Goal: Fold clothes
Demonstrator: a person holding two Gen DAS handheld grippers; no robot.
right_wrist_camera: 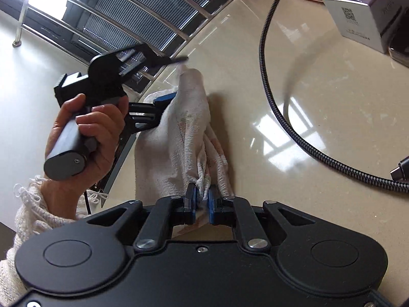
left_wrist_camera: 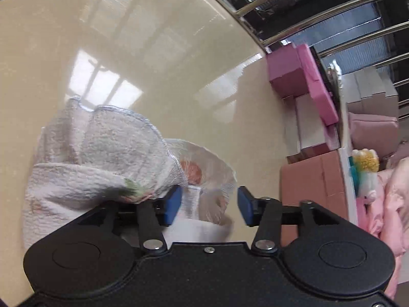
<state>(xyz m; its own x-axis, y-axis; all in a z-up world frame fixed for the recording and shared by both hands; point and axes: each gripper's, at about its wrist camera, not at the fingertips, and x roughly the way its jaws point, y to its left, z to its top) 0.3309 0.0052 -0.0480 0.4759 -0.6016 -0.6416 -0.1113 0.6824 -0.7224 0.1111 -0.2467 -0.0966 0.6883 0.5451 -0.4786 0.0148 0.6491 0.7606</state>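
A small white textured cloth (left_wrist_camera: 97, 158) with pale printed patterns lies bunched on the glossy beige table (left_wrist_camera: 153, 51). My left gripper (left_wrist_camera: 209, 204) is open, its blue pads apart, with the cloth draped against the left pad and a folded layer between the jaws. In the right wrist view the same cloth (right_wrist_camera: 184, 133) stretches from the left gripper (right_wrist_camera: 176, 79), held by a hand at upper left, down to my right gripper (right_wrist_camera: 202, 199). The right gripper is shut on a gathered edge of the cloth.
Pink and white boxes (left_wrist_camera: 306, 97) and a plush toy (left_wrist_camera: 365, 168) stand at the table's right side. A braided black cable (right_wrist_camera: 281, 117) curves across the table, with a grey box (right_wrist_camera: 363, 10) behind it. A metal railing (right_wrist_camera: 127, 20) borders the far edge.
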